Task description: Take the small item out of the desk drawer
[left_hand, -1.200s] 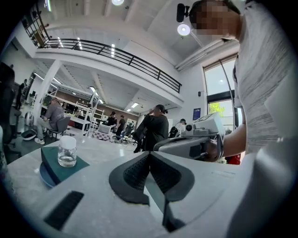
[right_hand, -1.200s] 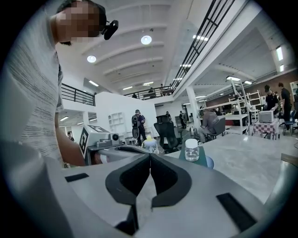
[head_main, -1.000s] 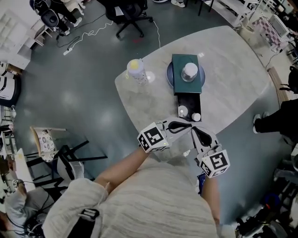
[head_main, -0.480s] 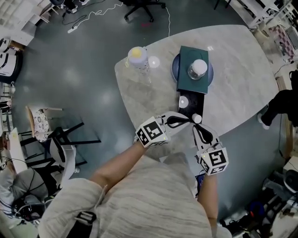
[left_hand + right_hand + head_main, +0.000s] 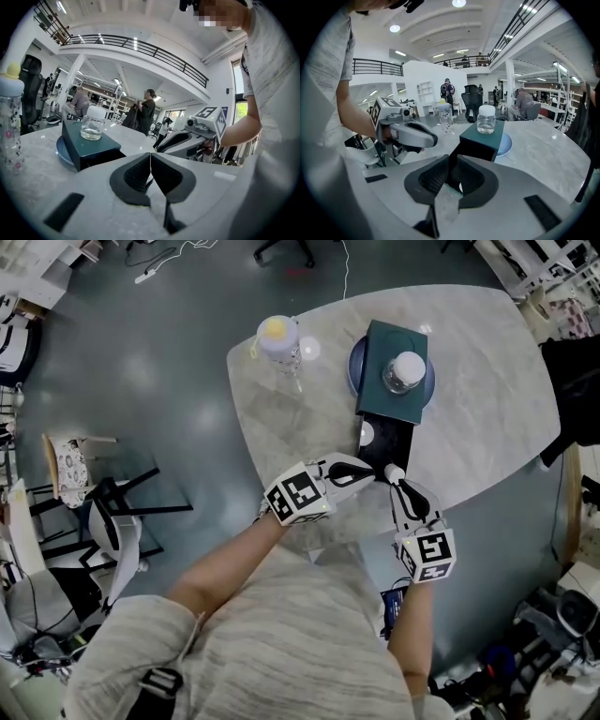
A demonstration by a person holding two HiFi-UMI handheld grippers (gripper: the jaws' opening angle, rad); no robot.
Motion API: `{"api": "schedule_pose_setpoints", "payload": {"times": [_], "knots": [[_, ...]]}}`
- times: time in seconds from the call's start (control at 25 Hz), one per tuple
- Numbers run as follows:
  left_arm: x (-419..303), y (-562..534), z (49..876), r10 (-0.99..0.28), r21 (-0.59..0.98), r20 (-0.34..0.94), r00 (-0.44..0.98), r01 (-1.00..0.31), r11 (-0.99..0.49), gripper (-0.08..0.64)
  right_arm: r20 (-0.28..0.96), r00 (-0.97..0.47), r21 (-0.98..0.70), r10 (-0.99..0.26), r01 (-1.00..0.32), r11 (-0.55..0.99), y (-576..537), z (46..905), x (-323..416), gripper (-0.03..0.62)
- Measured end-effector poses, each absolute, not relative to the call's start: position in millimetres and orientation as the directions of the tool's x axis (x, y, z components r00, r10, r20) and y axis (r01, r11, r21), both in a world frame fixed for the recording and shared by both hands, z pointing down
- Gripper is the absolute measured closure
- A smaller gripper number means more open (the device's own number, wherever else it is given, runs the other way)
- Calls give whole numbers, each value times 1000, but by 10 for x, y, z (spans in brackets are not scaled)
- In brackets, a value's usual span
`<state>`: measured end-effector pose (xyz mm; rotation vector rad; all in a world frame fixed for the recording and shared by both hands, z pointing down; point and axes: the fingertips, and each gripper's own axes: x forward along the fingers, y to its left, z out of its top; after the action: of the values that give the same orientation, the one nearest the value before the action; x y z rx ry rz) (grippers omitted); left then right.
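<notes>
My left gripper (image 5: 150,158): fingers pressed tip to tip, nothing in them. My right gripper (image 5: 453,165): fingers all but together, empty too, tips right at the open black drawer (image 5: 382,454). The drawer sticks out at 6 o'clock from the teal box (image 5: 389,404) on the counter (image 5: 487,427). One small white item (image 5: 395,472) lies at the drawer's near end by my right tips, and another (image 5: 367,435) sits at its 11 o'clock.
</notes>
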<state>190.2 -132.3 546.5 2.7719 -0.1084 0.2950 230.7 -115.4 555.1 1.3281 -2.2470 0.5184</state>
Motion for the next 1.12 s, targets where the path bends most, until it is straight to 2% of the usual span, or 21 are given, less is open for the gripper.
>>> {"api": "schedule_pose_setpoints", "payload": {"times": [0.04,0.08,0.12,0.72,1.12], "knots": [[1897,-1325,5470,-41,339,217,975,-114,-934,545,589,-414,-70,-694,-882,466,-1149,5584,2315,556],[1894,-1324,5475,-41,342,217,975,-115,-933,545,605,-409,-60,-683,-879,474,-1143,5618,2320,494],[1892,-1322,5479,-40,343,216,975,-115,-932,545,619,-404,-49,-673,-876,480,-1138,5650,2324,479],[1836,-1337,5555,-41,360,230,972,-124,-925,545,778,-294,55,-555,-848,527,-1184,6125,2447,413],[1787,-1361,5560,-52,364,234,971,-137,-921,545,824,-261,50,-503,-851,523,-1241,6331,2510,408]]}}
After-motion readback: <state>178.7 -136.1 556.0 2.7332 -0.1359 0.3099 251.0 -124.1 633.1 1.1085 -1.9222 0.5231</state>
